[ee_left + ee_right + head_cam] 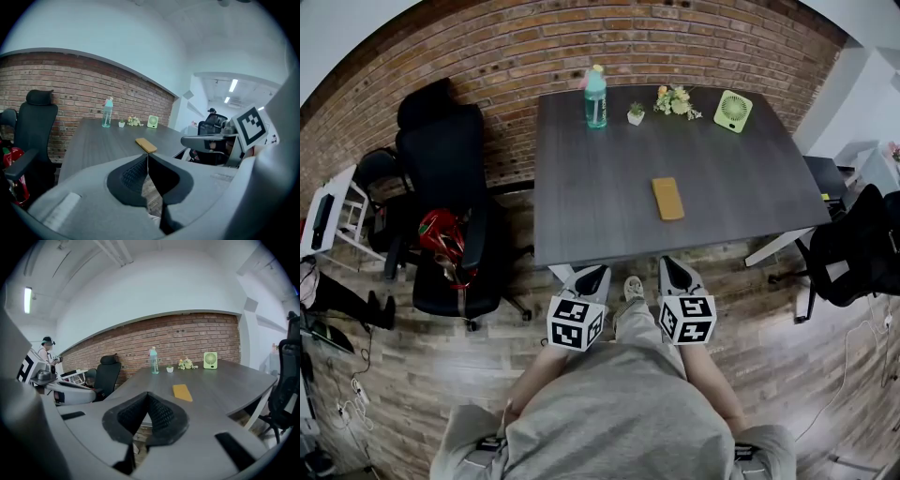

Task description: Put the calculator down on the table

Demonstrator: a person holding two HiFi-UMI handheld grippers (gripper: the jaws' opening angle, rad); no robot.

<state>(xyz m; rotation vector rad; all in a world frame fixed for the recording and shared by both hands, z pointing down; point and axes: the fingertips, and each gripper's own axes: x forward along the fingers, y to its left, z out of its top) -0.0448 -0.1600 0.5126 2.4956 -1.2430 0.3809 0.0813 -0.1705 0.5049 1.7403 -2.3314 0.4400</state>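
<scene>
Yellow calculator (667, 198) on table (600, 211), detail indistinct

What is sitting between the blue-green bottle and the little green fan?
A tiny potted plant and then a bunch of flowers, in a row near the far edge of the table. The head view shows it best.

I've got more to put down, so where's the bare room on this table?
Left half of the table, from the bottle to the near edge, is bare. Also bare: the strip between the calculator and the right edge, below the fan. Crowded along the far edge: bottle, pot, flowers, fan.
</scene>
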